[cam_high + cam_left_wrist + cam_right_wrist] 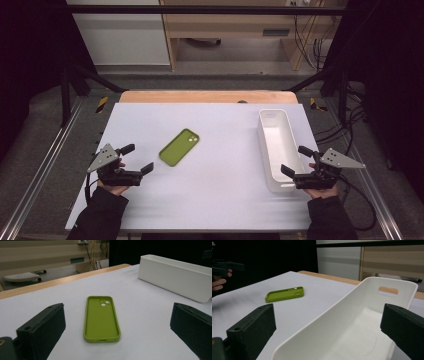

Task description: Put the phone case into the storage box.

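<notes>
High view: the green phone case [179, 147] lies flat on the white table [220, 200], left of the frame's centre, its long axis slanting from lower left to upper right. The left gripper [139, 159] sits at the lower left, jaws spread and empty, pointing right toward the case; it is clearly the nearer one. The right gripper [296, 161] at the lower right is also spread wide and holds nothing, its jaws over the near end of the long white bin [267, 131], well apart from the case.

Left gripper view: the case [101, 318] lies straight ahead between the two black jaws, hollow side up, camera cutout at its far end, long axis running away from the camera. It looks like soft matte silicone with rounded corners and a raised lip. The bin [175, 281] stands in the upper right, smooth and hard, probably plastic.

Right gripper view: the bin's [324, 322] glossy interior and a handle slot in its far wall lie ahead; the case [284, 294] rests at the left, apart from it.
</notes>
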### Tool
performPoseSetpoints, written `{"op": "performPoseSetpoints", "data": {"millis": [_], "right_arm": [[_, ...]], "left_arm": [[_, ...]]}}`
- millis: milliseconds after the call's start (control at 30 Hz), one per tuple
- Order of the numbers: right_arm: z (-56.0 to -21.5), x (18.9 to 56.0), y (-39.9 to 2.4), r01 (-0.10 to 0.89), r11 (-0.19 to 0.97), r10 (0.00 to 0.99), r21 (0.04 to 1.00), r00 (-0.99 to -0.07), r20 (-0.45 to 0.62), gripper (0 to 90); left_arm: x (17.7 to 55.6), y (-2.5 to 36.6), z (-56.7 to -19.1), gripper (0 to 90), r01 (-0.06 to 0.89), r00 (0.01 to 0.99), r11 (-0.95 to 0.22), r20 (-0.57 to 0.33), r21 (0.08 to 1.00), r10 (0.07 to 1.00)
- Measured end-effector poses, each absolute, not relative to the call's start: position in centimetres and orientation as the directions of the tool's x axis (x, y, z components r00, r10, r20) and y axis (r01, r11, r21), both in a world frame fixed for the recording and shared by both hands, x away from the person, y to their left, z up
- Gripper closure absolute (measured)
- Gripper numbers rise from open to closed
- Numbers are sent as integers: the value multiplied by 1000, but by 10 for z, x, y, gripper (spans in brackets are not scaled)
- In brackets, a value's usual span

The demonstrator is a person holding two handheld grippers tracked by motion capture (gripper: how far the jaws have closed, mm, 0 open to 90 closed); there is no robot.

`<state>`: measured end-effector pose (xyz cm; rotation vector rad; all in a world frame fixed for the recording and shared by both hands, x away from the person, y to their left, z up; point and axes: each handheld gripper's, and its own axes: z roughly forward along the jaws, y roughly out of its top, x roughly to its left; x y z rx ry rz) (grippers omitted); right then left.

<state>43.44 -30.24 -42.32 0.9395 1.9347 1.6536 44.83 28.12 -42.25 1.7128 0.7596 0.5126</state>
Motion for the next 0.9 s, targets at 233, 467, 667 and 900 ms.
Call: {"op": "performPoseSetpoints", "data": {"millis": [233,467,667,900], "right_arm": [[-423,434,-303,217,61,724,974,-681,106,6],[-422,434,-303,212,72,724,975,-683,96,5],[-422,434,-301,212,82,725,974,-684,87,5],[-422,434,-301,206,85,724,975,-685,82,5]], "left_arm": [[448,280,-422,0,226,699,-160,-46,961,714],[449,276,-420,0,225,705,-179,-33,958,708],[451,271,-419,0,229,712,-194,-29,954,702],[454,267,-416,0,241,710,-202,-31,949,703]]}}
